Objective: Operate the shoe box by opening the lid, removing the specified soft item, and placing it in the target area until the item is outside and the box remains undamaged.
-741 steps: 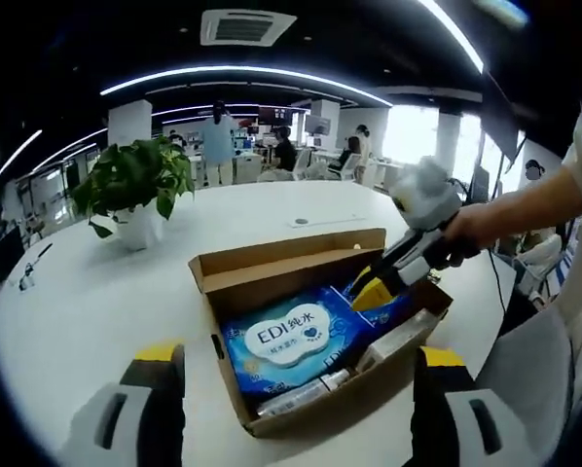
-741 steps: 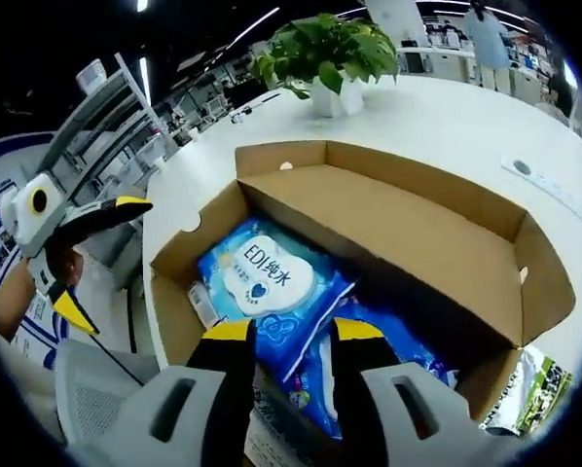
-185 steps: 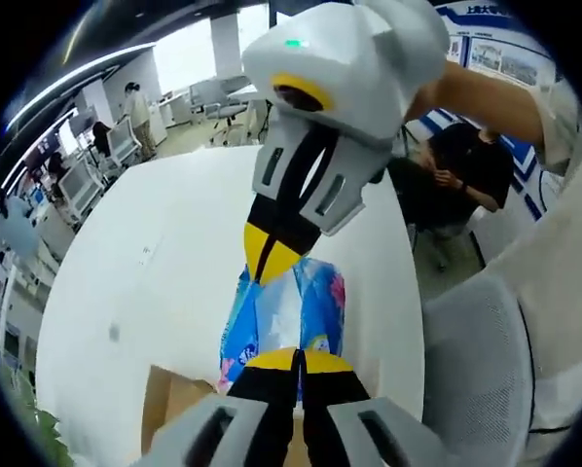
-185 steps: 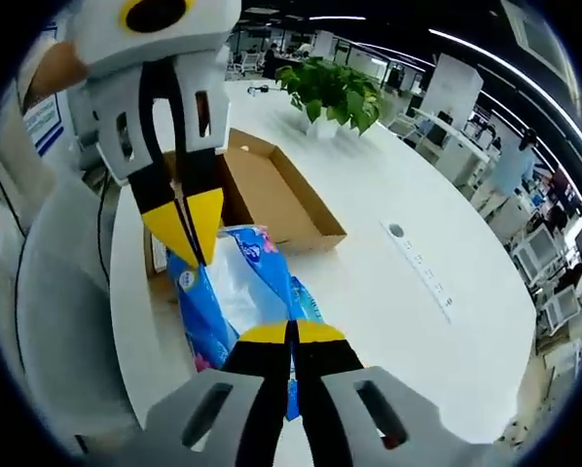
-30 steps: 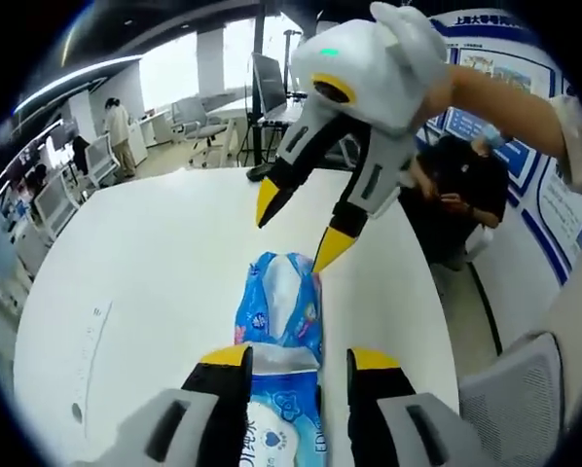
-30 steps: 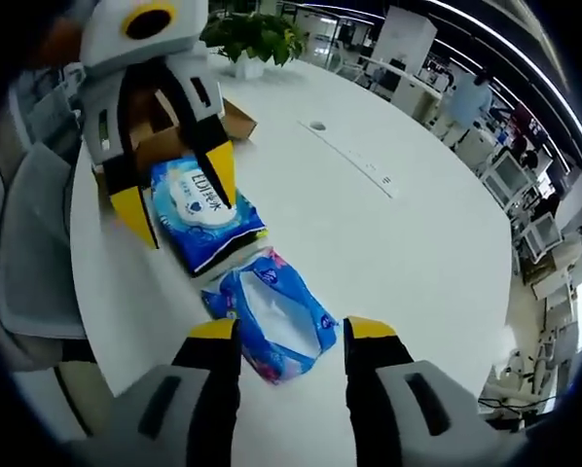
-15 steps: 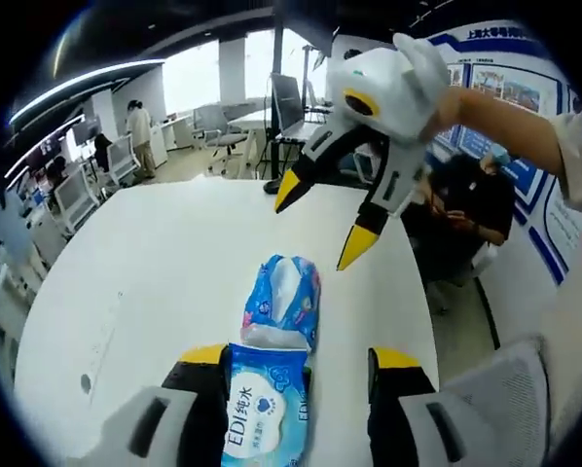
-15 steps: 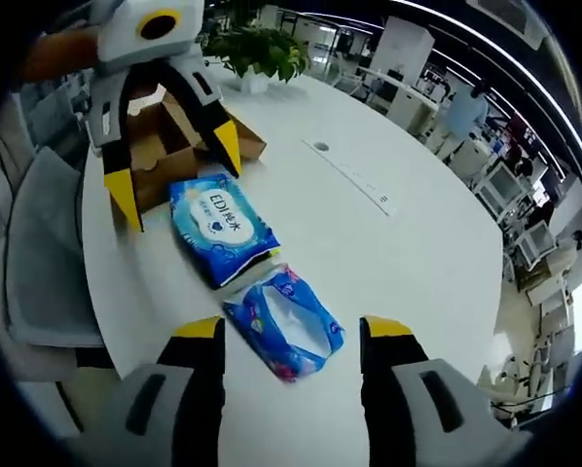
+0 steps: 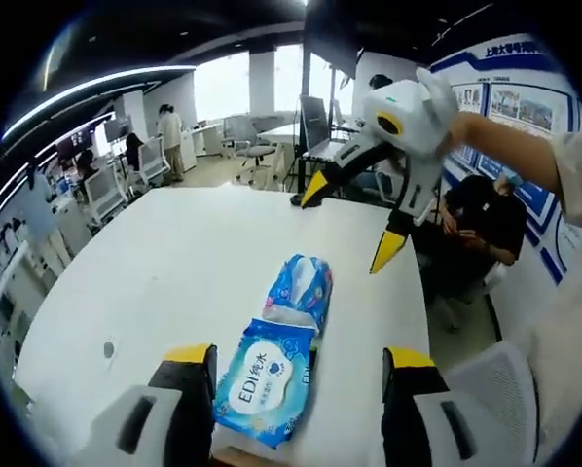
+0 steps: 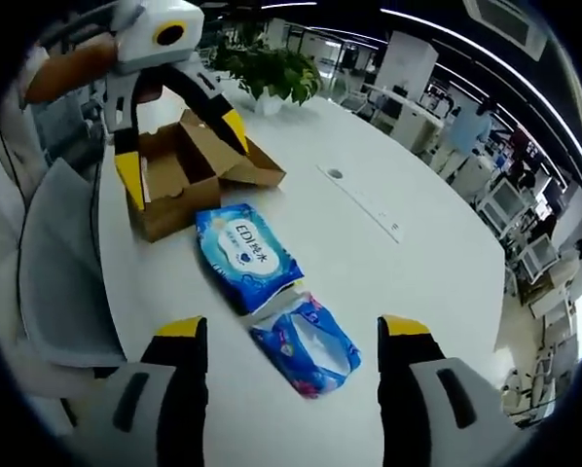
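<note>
Both my grippers have pulled back from the packs: left fingers [image 9: 289, 375] and right fingers [image 10: 293, 341] spread wide, holding nothing. On the white bench [image 10: 388, 263], the wipes pack [image 10: 247, 254] touches the tissue pack [image 10: 307, 346], near the open shoe box [image 10: 179, 175].

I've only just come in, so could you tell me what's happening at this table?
A person holds a hand-held gripper in each hand over a white table. The cardboard shoe box stands open. Two soft packs lie outside it: a blue wipes pack and a tissue pack. The left hand-held gripper and the right hand-held gripper are open, holding nothing.
</note>
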A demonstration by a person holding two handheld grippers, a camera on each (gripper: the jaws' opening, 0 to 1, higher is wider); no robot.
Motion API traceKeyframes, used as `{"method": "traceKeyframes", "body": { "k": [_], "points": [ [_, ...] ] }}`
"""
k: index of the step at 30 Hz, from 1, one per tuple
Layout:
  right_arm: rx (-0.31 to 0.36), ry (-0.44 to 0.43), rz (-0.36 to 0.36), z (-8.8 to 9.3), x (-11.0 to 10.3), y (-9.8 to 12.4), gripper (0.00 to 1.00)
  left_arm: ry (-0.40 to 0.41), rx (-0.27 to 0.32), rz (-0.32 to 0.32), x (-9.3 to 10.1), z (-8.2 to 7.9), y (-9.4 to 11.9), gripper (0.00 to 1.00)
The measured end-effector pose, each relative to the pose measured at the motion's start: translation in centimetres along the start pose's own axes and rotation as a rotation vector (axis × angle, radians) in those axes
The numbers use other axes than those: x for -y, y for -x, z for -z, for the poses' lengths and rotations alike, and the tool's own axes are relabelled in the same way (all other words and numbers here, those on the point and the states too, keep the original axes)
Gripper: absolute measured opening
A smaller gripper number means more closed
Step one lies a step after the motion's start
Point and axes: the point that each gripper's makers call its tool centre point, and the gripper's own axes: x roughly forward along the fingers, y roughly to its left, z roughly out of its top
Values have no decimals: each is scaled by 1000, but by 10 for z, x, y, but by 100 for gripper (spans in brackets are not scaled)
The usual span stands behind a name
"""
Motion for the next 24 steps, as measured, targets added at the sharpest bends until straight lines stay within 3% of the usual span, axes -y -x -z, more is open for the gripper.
{"method": "traceKeyframes", "body": {
  "k": [16,24],
  "points": [
    [79,37,-57,-54,-36,-9,75,111,94,-92,-12,43,74,85],
    [96,88,-100,-75,-56,-20,79,178,134,-170,-21,71,113,90]
  ]
}}
